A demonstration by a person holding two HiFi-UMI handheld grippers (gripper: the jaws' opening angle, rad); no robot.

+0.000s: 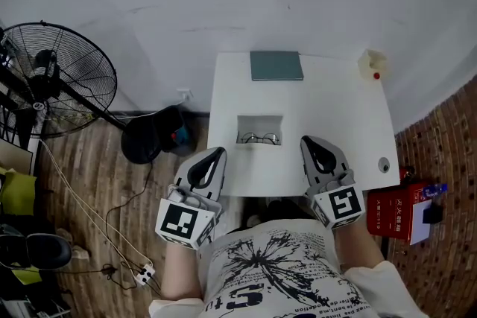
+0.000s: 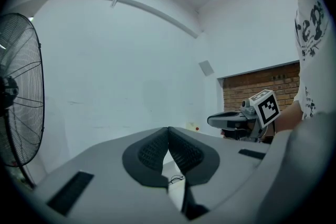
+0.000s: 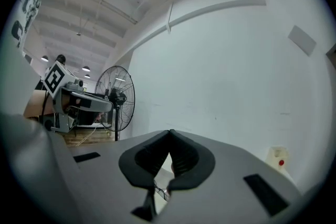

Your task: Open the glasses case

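A flat grey-green glasses case [image 1: 276, 65] lies shut at the far edge of the white table [image 1: 335, 108]. Nearer to me, a pair of thin-rimmed glasses [image 1: 259, 138] rests in a shallow white open box [image 1: 259, 121]. My left gripper [image 1: 211, 158] hovers over the table's near left edge, and its pads [image 2: 157, 147] meet at the tip with nothing between them. At the near right hangs my right gripper [image 1: 313, 145], its jaws also shut and empty [image 3: 170, 134]. Both point towards the wall, well short of the case. A sliver of the glasses [image 2: 176, 180] shows under the left jaws.
A pale yellowish object with a red button [image 1: 373, 65] stands at the table's far right corner, a small round knob [image 1: 383, 164] near the right edge. A black standing fan [image 1: 56, 78] is on the floor at the left, a red box [image 1: 395, 208] at the right.
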